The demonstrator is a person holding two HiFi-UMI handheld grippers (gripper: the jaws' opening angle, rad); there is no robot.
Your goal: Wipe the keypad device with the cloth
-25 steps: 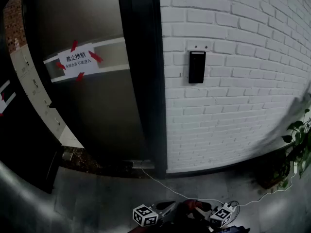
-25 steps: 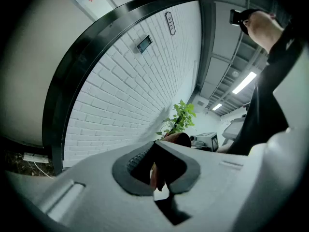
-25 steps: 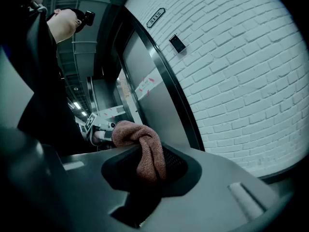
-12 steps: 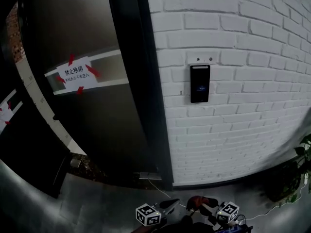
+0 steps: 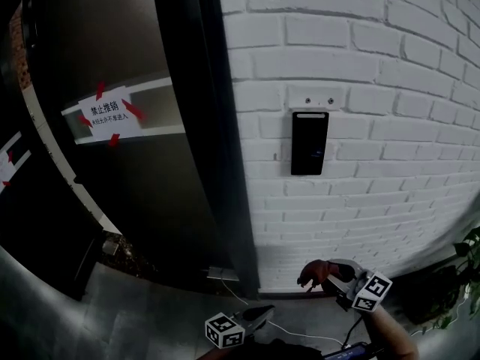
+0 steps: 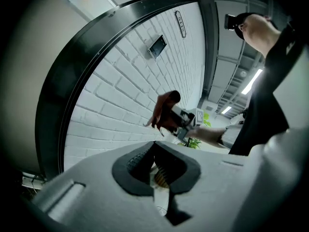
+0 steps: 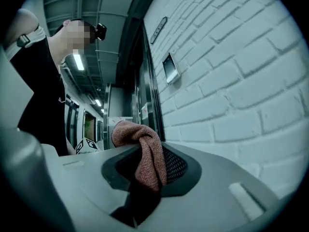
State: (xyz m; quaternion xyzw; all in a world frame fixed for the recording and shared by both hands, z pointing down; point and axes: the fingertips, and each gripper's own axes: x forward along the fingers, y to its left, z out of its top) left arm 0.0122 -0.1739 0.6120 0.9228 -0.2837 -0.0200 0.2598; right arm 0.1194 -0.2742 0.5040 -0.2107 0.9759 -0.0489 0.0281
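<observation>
The keypad device is a black upright panel on the white brick wall. It also shows small in the left gripper view and the right gripper view. My right gripper is raised below the keypad, well short of it, and is shut on a reddish cloth. The cloth bunches over the jaws of the right gripper. My left gripper hangs low at the bottom edge. Its jaws are together with nothing in them.
A dark door with a taped paper sign stands left of the black door frame. A white cable runs along the floor. A potted plant is at the right edge.
The view has closed in on the wall, so the keypad looks larger. My right gripper has risen with the cloth from the bottom edge toward the wall. The left gripper stays low.
</observation>
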